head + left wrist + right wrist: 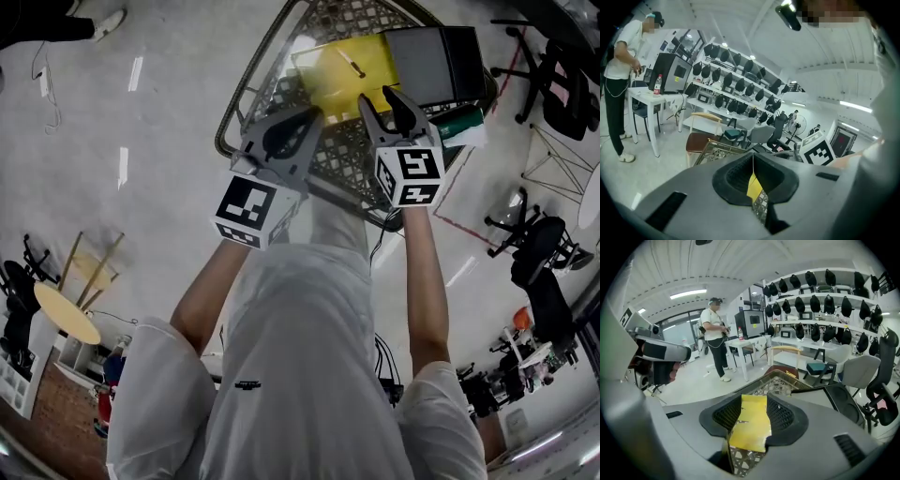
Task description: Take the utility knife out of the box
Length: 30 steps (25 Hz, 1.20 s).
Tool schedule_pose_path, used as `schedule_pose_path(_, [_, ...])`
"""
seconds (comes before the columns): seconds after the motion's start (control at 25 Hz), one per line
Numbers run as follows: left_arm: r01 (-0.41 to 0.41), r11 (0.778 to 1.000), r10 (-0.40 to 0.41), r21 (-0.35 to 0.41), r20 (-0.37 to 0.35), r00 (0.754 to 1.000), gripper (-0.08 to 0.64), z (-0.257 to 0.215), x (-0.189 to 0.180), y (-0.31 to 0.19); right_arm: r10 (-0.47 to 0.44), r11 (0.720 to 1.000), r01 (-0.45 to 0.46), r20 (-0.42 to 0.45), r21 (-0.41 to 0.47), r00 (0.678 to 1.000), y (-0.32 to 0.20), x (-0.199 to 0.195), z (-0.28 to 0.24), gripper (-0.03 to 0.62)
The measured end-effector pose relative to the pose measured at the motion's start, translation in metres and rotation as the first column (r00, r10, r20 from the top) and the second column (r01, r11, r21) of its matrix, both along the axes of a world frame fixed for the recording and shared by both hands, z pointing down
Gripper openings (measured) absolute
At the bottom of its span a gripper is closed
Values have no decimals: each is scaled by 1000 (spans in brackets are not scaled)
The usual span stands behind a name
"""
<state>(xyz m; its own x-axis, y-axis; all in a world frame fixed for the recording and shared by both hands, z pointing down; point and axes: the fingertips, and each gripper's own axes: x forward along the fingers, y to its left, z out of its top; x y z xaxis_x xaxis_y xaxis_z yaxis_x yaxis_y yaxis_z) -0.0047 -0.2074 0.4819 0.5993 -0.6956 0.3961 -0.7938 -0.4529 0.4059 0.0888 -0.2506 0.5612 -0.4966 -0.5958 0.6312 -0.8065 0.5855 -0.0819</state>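
An open yellow box (pixel 342 80) lies on a metal lattice table (pixel 347 155). In it lies a thin pale thing (pixel 352 63), likely the utility knife. My right gripper (pixel 376 94) hangs open over the box's near right edge; in the right gripper view (pixel 753 404) only the yellow box (pixel 750 427) shows between its pads. My left gripper (pixel 309 114) is over the table's near left part, just short of the box. Its pads (pixel 740 176) meet at the tips, shut on nothing, with a sliver of the yellow box (pixel 753 187) below.
A black box (pixel 436 61) sits to the right of the yellow one, and a green thing (pixel 459 124) lies by the table's right edge. Office chairs (pixel 553 89) stand to the right. A person (pixel 715 333) stands by a white table (pixel 647 96) beyond.
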Motion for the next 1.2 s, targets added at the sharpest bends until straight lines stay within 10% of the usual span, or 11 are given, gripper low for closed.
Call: schedule_pose_path(1.2, [55,984,-58,-172,-11,998,5,124,5,-30,-285,924,177,-300,-339,911,-45,-1,174,156])
